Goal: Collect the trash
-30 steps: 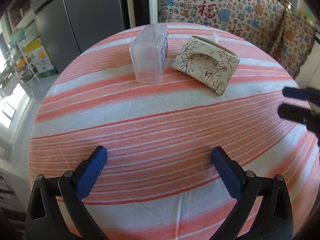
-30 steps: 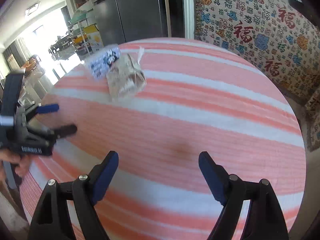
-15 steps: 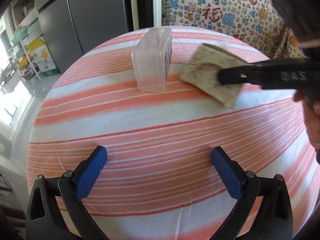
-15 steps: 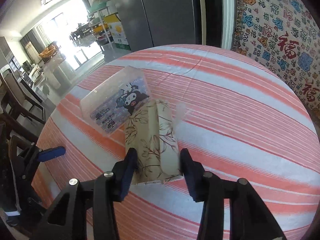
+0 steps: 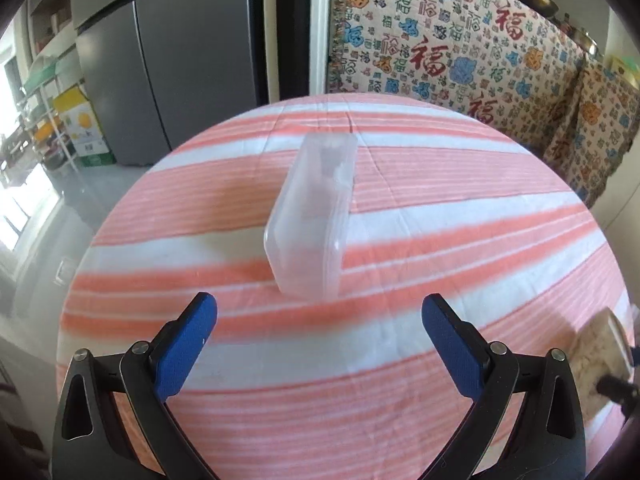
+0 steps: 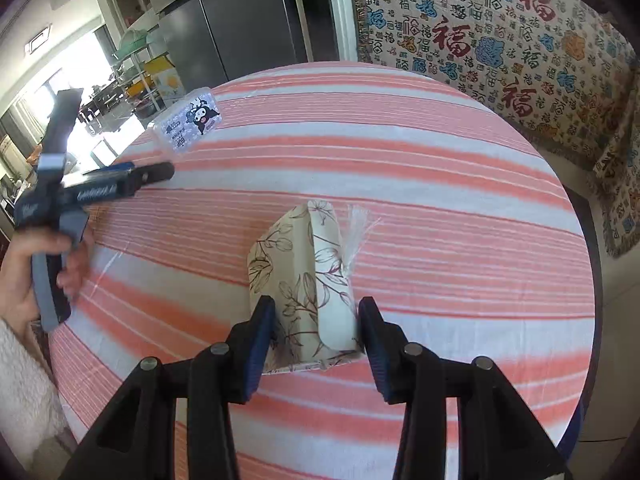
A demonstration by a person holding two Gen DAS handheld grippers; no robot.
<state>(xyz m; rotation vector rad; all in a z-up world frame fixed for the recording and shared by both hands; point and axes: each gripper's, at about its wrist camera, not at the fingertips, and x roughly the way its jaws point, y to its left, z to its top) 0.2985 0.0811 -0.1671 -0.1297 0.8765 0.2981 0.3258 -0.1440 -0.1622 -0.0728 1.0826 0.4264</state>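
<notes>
On the striped tablecloth (image 6: 460,184), your right gripper (image 6: 316,322) is clamped on the floral tissue pouch (image 6: 300,276) — a tissue tuft (image 6: 358,232) pokes out at its right side. Well beyond the pouch to its left sits the clear plastic box (image 5: 314,216), w/ your left gripper (image 5: 318,326) spread apart just short of it, nothing between. Grey fridge (image 5: 180,52) & patterned sofa throw (image 6: 500,40) lie past the table. Vs 0.5 s ago, the pouch has been pulled away from the box — left gripper's moved closer to the box.

The clear plastic box (image 5: 312,216) is motion-blurred, and the floral tissue pouch (image 5: 600,360) is cut off at the left-wrist view's right edge.
</notes>
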